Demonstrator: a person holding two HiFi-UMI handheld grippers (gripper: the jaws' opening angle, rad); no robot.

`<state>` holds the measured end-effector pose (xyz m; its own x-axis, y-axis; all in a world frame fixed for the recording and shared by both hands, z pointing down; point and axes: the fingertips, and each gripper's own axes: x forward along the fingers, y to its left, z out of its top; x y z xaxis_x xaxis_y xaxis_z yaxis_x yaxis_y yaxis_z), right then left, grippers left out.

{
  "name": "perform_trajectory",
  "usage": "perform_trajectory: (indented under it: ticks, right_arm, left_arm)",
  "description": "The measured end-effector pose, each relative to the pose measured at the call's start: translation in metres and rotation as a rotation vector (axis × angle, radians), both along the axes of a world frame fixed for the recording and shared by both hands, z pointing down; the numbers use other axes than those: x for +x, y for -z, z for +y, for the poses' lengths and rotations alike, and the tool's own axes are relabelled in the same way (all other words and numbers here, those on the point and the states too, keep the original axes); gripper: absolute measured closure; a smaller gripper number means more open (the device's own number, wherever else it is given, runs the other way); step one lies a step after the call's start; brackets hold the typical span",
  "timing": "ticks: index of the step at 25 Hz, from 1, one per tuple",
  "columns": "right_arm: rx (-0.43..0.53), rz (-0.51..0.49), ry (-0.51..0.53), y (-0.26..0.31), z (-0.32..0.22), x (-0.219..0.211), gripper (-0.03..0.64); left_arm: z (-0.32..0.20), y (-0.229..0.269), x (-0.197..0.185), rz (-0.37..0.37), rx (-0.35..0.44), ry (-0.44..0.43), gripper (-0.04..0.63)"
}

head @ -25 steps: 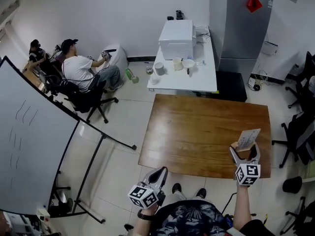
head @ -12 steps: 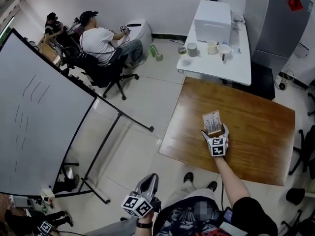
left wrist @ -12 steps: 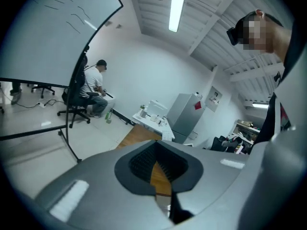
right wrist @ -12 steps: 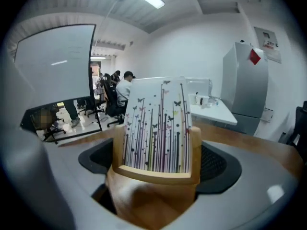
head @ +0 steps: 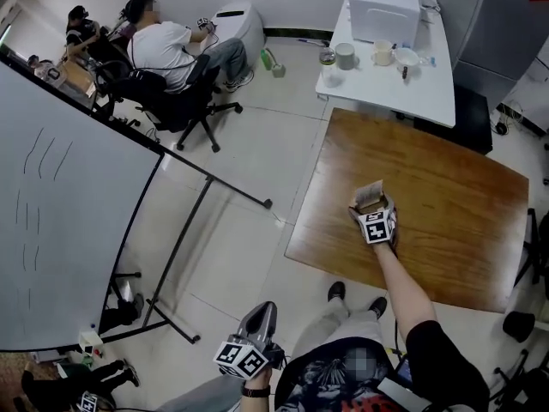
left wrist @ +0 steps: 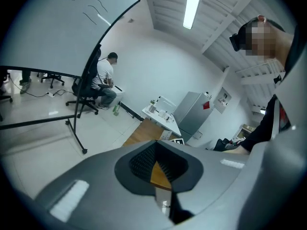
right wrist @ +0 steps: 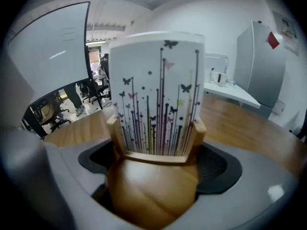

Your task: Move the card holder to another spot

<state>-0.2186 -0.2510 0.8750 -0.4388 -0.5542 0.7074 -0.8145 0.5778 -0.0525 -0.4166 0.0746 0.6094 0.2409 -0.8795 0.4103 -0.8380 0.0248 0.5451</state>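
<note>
Clamped in the right gripper's (head: pixel 372 209) jaws, the butterfly-printed card holder (head: pixel 370 196) is now held over the surface's (head: pixel 455 187) left part, shifted from its right edge. The left gripper's (head: pixel 262 313) jaws are pressed together.

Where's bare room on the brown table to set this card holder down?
The brown wooden table is bare: free patches lie right of the right gripper holding the wooden card holder, toward the far and right edges. The white table beyond is crowded: white box, cups.

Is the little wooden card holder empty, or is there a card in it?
Not empty: a white card with butterflies and thin lines stands upright in the brown wooden card holder, which the right gripper grips.
</note>
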Motion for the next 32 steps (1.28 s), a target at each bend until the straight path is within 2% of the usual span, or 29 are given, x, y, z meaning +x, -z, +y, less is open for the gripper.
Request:
perform_trajectory:
  ticks: [2,4,6,7,8,9,11,13,16,18,19,24,29,32]
  right_arm:
    - [-0.031,-0.059,-0.039,0.005,0.016,0.014,0.076]
    - [-0.007,-0.217,-0.126,0.041,0.037,0.042,0.041]
    - [0.05,-0.374,-0.232,0.093,0.068,0.091,0.042]
    - [0.085,-0.421,-0.286,0.117,0.089,0.124,0.056]
    - [0.122,-0.443,-0.335,0.138,0.111,0.16,0.114]
    - [0.16,-0.443,-0.378,0.16,0.134,0.194,0.165]
    - [0.226,-0.398,-0.448,0.215,0.178,0.255,0.22]
    - [0.301,-0.327,-0.502,0.258,0.209,0.314,0.356]
    - [0.383,-0.24,-0.555,0.292,0.238,0.371,0.488]
    - [0.392,-0.23,-0.572,0.297,0.251,0.391,0.546]
    - [0.399,-0.238,-0.574,0.299,0.254,0.397,0.61]
    - [0.428,-0.291,-0.561,0.308,0.268,0.414,0.617]
    - [0.456,-0.312,-0.529,0.314,0.274,0.423,0.617]
    - [0.455,-0.288,-0.462,0.314,0.272,0.419,0.617]
  left_arm:
    - [-0.018,0.003,0.008,0.012,0.024,-0.05,0.595]
    - [-0.041,0.011,0.023,0.014,0.063,-0.105,0.595]
    - [-0.067,0.02,0.041,0.002,0.105,-0.176,0.595]
    - [-0.079,0.022,0.052,-0.002,0.118,-0.215,0.595]
    - [-0.089,0.021,0.064,-0.001,0.124,-0.257,0.595]
    - [-0.097,0.02,0.077,0.005,0.121,-0.301,0.595]
    - [-0.104,0.017,0.11,0.026,0.11,-0.406,0.595]
    - [-0.109,0.019,0.145,0.032,0.117,-0.516,0.595]
    - [-0.113,0.023,0.182,0.044,0.129,-0.602,0.595]
    - [-0.114,0.025,0.2,0.058,0.134,-0.619,0.595]
    - [-0.114,0.028,0.208,0.064,0.14,-0.624,0.595]
    - [-0.107,0.047,0.254,0.073,0.185,-0.659,0.595]
    - [-0.101,0.058,0.271,0.056,0.21,-0.661,0.595]
    - [-0.098,0.061,0.276,0.049,0.217,-0.647,0.595]
